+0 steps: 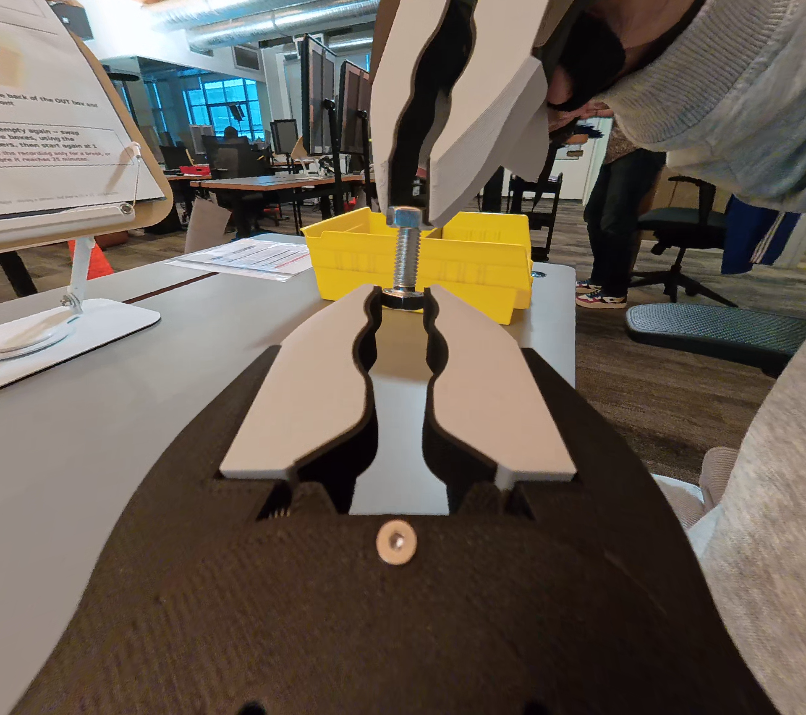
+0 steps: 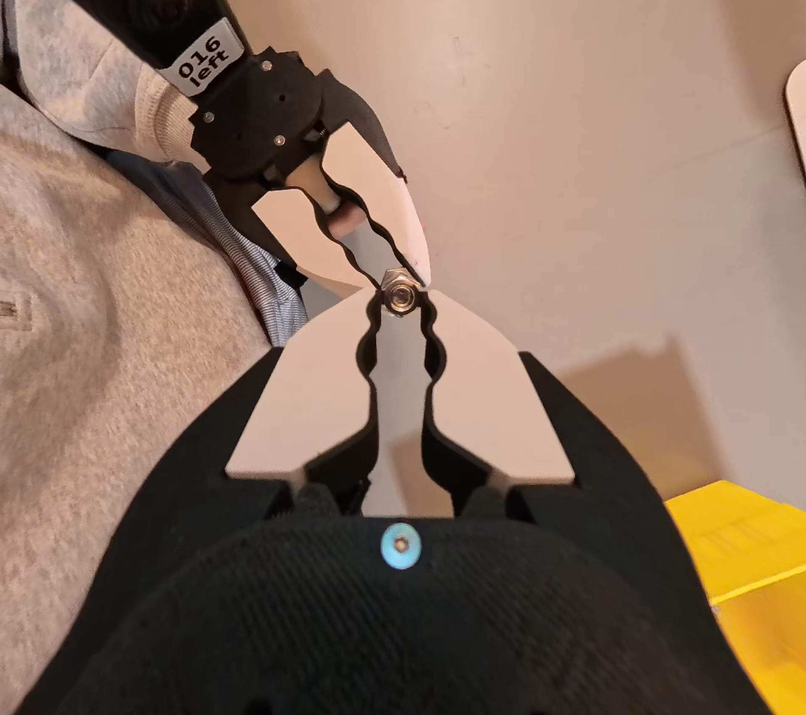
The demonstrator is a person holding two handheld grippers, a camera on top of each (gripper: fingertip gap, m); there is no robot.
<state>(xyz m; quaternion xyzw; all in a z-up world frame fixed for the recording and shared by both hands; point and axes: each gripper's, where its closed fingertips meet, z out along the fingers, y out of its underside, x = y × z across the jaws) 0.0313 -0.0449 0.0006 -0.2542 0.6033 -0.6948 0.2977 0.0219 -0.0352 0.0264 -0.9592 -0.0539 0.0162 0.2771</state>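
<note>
A silver hex bolt [image 1: 405, 253] stands upright at frame centre in the left wrist view, its threaded shank vertical and its hex head uppermost. A hex nut [image 1: 400, 293] sits on the lower end of the shank. The left gripper [image 1: 401, 299] has its fingertips closed on the nut. The right gripper [image 1: 406, 210] comes down from the upper frame and clamps the bolt head. In the right wrist view, the bolt appears end-on at centre, pinched between both pairs of tips.
</note>
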